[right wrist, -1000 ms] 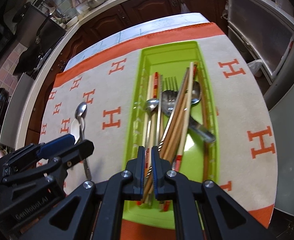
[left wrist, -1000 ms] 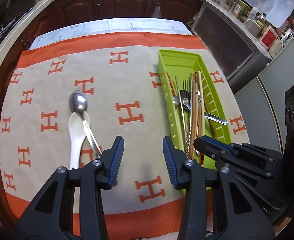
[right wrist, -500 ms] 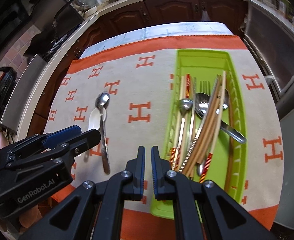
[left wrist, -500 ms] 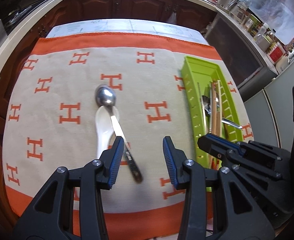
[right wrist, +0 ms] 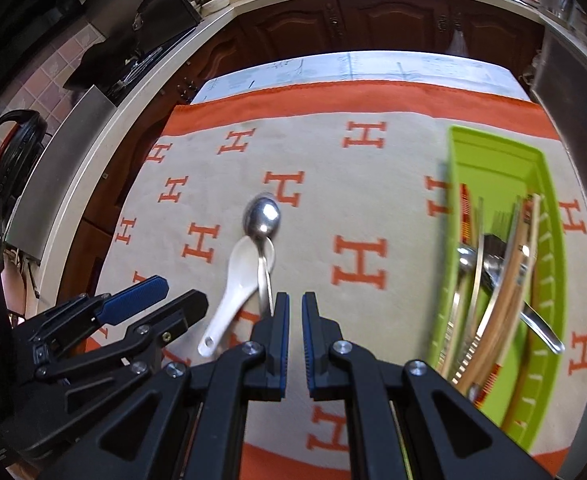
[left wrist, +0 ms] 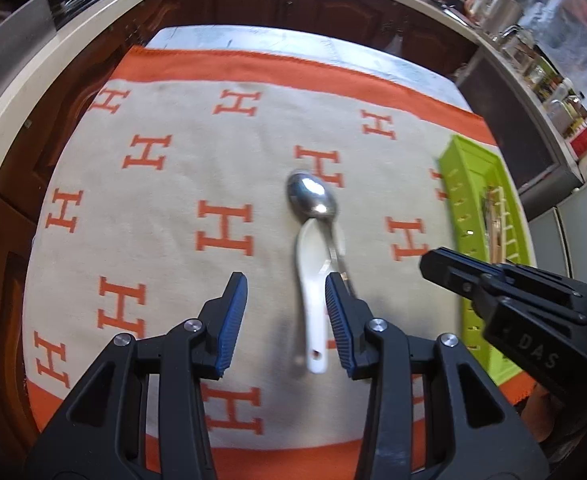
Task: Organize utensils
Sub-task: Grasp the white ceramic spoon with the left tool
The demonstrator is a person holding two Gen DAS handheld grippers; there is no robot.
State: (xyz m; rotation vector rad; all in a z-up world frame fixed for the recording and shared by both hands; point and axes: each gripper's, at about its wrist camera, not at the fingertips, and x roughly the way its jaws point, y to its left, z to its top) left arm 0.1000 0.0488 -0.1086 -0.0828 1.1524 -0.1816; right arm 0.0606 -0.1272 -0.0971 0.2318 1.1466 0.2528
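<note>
Left gripper (left wrist: pixel 286 312): I see its fingers (left wrist: pixel 233 312) spread wide apart with nothing between them, low over the cloth (left wrist: pixel 181 184); the white spoon's handle shows just inside the right-hand finger.
Right gripper (right wrist: pixel 295 332): I see its fingers (right wrist: pixel 279 332) nearly together with a thin gap, gripping nothing, just past the steel spoon's handle end.
Loose spoons: I count two on the cloth, one white spoon (left wrist: pixel 312 280) and one steel spoon (left wrist: pixel 312 199); the steel one's handle lies across the white one's bowl, so they touch.
Tray (right wrist: pixel 549 280): one green tray, on the right side of the cloth, well apart from the two spoons.
Tray contents: I make out one fork (right wrist: pixel 501 232), at least two metal spoons and several wooden chopsticks (right wrist: pixel 509 292); blur stops me from counting the sticks exactly.
Bench (right wrist: pixel 333 70): one, its pale top showing beyond the cloth's orange border.
</note>
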